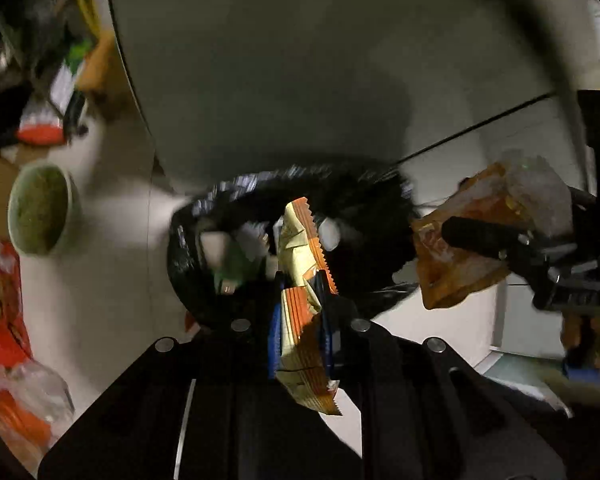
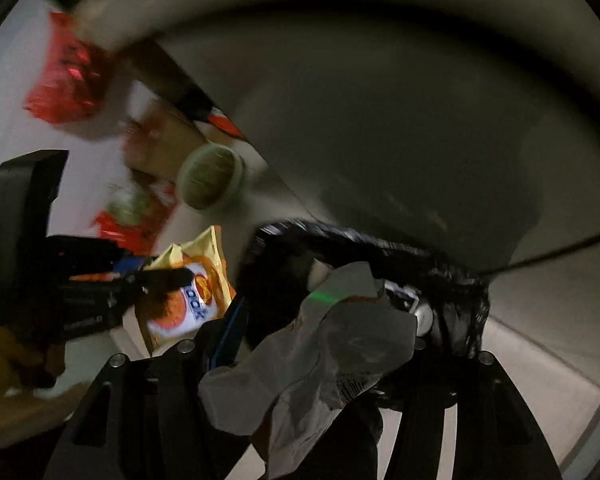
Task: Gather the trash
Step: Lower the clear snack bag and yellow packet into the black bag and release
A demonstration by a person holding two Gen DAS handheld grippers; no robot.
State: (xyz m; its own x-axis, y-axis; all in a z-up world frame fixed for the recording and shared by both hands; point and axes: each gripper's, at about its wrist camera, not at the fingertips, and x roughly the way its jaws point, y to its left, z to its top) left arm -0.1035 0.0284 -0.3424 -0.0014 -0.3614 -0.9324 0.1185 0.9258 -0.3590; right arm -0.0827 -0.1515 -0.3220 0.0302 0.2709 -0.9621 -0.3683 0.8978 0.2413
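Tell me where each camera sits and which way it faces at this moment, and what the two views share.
Left wrist: sits on the left hand-held gripper, looking steeply down its fingers at the black bin bag; the gripper is shut on a yellow-orange wrapper.
Right wrist: sits on the right hand-held gripper, also looking down at the bag; it grips a crumpled clear wrapper.
Shared: the bag, a green cup, each other's gripper and its wrapper.
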